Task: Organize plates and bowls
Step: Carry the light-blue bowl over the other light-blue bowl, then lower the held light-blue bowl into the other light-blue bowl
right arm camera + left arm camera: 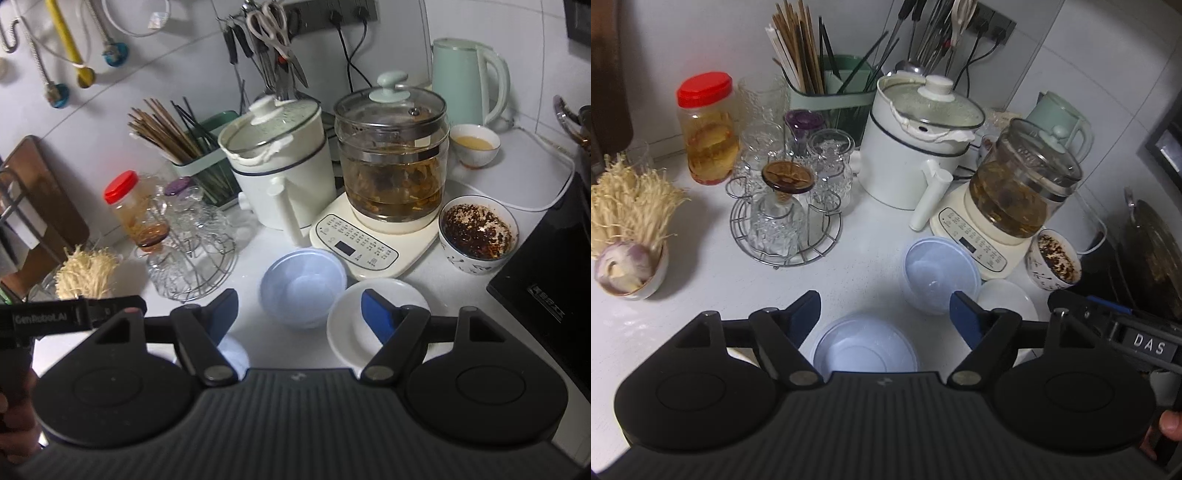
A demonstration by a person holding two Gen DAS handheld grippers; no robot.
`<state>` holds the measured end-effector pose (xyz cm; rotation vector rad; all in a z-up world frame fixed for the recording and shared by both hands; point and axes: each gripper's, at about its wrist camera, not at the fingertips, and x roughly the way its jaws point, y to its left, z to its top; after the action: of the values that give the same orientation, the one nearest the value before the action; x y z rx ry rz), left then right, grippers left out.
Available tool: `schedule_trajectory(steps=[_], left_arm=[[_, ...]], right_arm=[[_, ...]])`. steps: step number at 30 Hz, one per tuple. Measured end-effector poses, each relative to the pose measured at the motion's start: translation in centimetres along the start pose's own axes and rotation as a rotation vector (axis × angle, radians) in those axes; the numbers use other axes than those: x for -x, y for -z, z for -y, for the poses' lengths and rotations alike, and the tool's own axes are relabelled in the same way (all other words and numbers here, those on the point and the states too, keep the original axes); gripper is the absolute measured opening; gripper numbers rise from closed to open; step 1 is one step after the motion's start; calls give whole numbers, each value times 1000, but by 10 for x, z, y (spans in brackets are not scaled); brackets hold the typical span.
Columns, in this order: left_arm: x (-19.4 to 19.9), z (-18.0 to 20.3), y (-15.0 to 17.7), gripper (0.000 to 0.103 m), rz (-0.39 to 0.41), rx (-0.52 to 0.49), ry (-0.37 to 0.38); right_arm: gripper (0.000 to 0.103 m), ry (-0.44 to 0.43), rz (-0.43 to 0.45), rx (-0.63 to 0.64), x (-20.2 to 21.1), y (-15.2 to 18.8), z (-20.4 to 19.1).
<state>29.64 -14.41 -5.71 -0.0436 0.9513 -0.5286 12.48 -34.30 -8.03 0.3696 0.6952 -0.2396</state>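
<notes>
On the white counter, a pale blue bowl [866,349] lies just under my left gripper [884,301], which is open with nothing pressed between its blue pads. A second pale blue bowl [938,275] stands farther back, with a white plate [1008,301] to its right. In the right wrist view, my right gripper [299,297] is open above that second bowl [303,288] and the plate [347,325]; its right finger hangs over the plate. The first bowl [232,352] peeks out behind its left finger. Each gripper's black body shows at the edge of the other's view.
Behind the bowls stand a white electric pot [908,147], a glass kettle on its cream base [1015,192] and a cup of dark flakes [1054,262]. A wire rack of glasses [783,221] and a bowl of mushrooms [628,258] sit left. A black cooker [546,295] borders the right.
</notes>
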Motion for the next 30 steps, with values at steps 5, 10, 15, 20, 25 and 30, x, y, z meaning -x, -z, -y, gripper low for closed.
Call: schedule_trajectory(steps=[5,10,15,20,25,30], left_arm=[[-35,-1,-13,81,-40,51,2],[-68,-2,-20,81,-87,97,12],[-97,3,-26,80,-122,114,22],[-125,8,-30,79,-155,126,23],[-147,11,-35,78,-172,117,11],[-170,10,-38,59,-214,135,33]], right_arm=[[99,-15,-34,-5,-29,-15,16],[99,-54,-68,13,-55,-26,26],[98,-90,-139,-1,-86,-33,36],[76,-100,-205,5,-117,-38,43],[61,-96,-246,24,-144,-42,46],[38,-84,-289,42,-164,-42,48]])
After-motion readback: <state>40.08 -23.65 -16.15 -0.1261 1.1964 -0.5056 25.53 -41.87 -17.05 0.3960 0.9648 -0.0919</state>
